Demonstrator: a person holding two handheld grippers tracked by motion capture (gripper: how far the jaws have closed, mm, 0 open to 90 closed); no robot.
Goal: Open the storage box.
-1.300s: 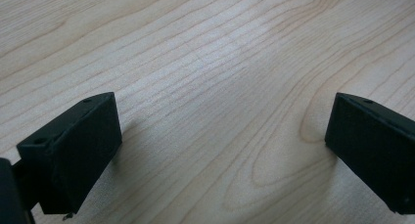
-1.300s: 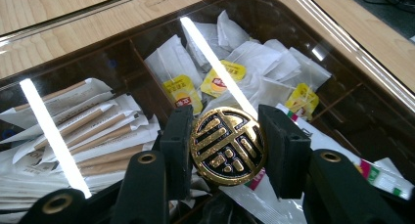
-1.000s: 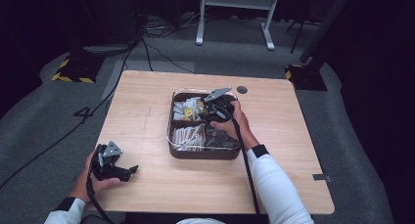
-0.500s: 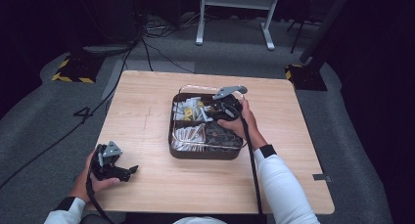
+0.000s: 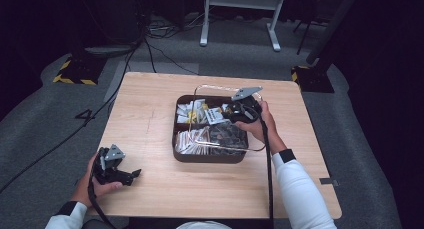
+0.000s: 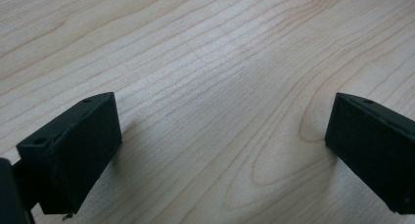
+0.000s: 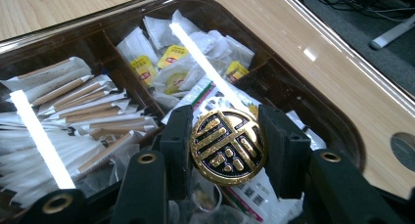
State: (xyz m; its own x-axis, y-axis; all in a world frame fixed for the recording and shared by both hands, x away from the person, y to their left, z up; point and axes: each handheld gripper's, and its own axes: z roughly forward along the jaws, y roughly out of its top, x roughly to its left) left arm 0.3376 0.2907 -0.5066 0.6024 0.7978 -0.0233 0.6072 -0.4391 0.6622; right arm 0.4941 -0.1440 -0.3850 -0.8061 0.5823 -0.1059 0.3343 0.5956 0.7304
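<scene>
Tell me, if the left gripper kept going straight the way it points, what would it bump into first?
Probably just the bare wooden table. The left gripper is open, and nothing else lies ahead.

in the right gripper view the clear lid runs off the upper left and right edges, and its gold knob hides the packets behind it at lower centre. print on the sachets is too small to read. in the left gripper view both black jaws are cut off at the bottom edge.
</scene>
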